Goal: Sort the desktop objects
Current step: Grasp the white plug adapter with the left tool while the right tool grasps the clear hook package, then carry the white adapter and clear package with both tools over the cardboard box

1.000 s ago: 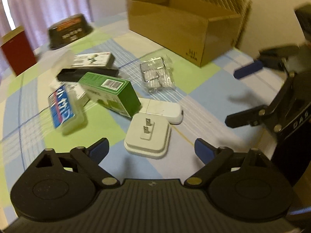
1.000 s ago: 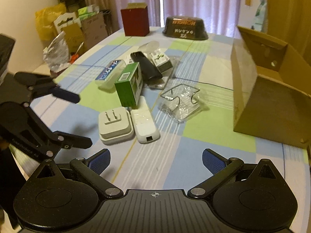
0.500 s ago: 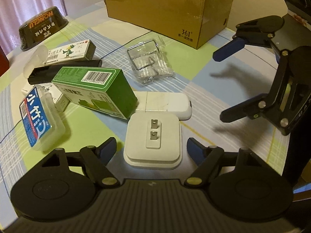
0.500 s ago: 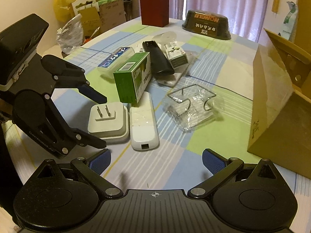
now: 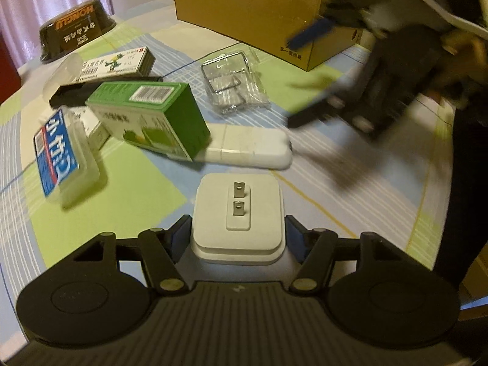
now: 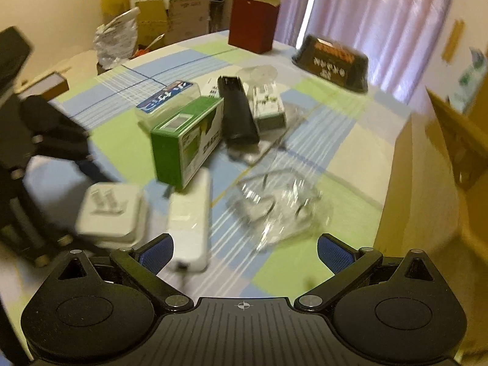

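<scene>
A: The white charger [image 5: 237,216] near the table's front edge?
B: Matt plastic, metal prongs.
A: The green box [image 5: 152,116]?
B: Glossy card. The crinkly packet [image 5: 235,87] looks like clear plastic, though it's blurred.

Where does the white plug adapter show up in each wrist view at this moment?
Left wrist: white plug adapter sits bottom centre, prongs up, between the left gripper fingers.
Right wrist: adapter lies lower left, blurred, beside the left gripper's arm.
Shared landmark: green box, just beyond the adapter in both.
</scene>
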Action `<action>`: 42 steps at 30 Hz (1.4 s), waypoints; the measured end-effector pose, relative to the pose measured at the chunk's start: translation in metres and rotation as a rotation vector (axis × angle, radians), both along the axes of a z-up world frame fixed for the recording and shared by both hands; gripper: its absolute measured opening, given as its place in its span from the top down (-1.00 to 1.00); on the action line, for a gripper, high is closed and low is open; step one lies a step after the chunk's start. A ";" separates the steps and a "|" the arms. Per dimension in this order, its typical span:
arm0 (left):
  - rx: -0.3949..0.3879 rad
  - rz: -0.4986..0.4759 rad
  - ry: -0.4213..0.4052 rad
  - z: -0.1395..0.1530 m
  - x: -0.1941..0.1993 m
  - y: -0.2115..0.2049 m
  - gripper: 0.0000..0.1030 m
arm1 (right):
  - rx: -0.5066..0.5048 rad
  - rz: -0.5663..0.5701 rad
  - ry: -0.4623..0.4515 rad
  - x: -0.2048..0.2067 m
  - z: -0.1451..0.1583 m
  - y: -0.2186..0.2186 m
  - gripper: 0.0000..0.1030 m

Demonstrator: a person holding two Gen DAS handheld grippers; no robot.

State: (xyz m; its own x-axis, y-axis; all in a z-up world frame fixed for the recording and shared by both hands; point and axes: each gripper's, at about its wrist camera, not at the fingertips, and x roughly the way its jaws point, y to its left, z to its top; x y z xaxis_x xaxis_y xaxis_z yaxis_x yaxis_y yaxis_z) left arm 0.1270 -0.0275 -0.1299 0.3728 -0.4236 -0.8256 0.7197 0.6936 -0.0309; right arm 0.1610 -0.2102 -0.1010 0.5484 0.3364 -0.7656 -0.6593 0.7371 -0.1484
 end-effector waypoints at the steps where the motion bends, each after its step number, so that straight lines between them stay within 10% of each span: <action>1: -0.004 0.008 0.001 0.000 -0.003 0.001 -0.17 | -0.011 0.009 -0.011 0.008 0.000 0.002 -1.00; 16: -0.039 0.027 -0.026 -0.003 -0.013 0.002 -0.17 | -0.078 0.091 0.074 0.087 -0.027 0.022 -0.99; 30: -0.079 0.051 -0.011 -0.003 -0.007 0.005 -0.22 | 0.004 -0.027 0.134 0.080 -0.021 0.012 -0.27; 42: -0.030 0.033 -0.041 -0.006 -0.009 -0.006 -0.17 | 0.007 -0.062 0.113 0.069 -0.023 0.010 -0.32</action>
State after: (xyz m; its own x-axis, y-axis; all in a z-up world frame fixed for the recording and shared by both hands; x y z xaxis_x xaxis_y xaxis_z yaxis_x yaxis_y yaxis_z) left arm 0.1184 -0.0333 -0.1356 0.4199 -0.4349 -0.7966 0.6976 0.7161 -0.0233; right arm 0.2301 -0.2003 -0.1242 0.4783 0.3100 -0.8216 -0.6250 0.7775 -0.0705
